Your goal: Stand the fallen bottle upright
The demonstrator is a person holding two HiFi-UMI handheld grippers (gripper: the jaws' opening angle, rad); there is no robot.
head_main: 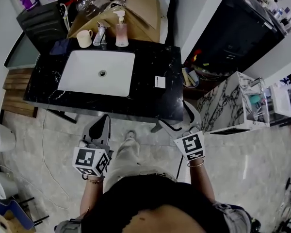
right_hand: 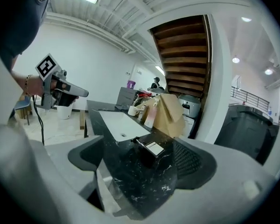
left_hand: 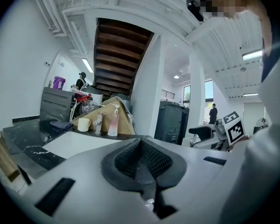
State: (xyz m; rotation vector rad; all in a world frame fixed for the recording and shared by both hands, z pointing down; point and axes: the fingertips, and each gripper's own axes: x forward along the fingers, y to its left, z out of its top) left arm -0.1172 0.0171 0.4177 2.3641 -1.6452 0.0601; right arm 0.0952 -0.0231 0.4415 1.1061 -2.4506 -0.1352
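A dark pump bottle [head_main: 159, 81] with a white label lies on its side on the black marble counter [head_main: 150, 101], right of the white sink [head_main: 97, 72]. In the right gripper view the same bottle [right_hand: 151, 149] shows between the jaws, some way ahead. My right gripper [head_main: 177, 119] [right_hand: 140, 160] is open and empty, held below the counter's front edge. My left gripper [head_main: 101, 129] [left_hand: 141, 160] is shut on nothing and is also short of the counter, in front of the sink.
Behind the sink stand a pink pump bottle [head_main: 121, 29], a cream cup [head_main: 84, 38] and a faucet [head_main: 100, 33], backed by a cardboard box [head_main: 136, 8]. A marbled white cabinet [head_main: 233, 103] is at the right, a wooden bench [head_main: 14, 93] at the left.
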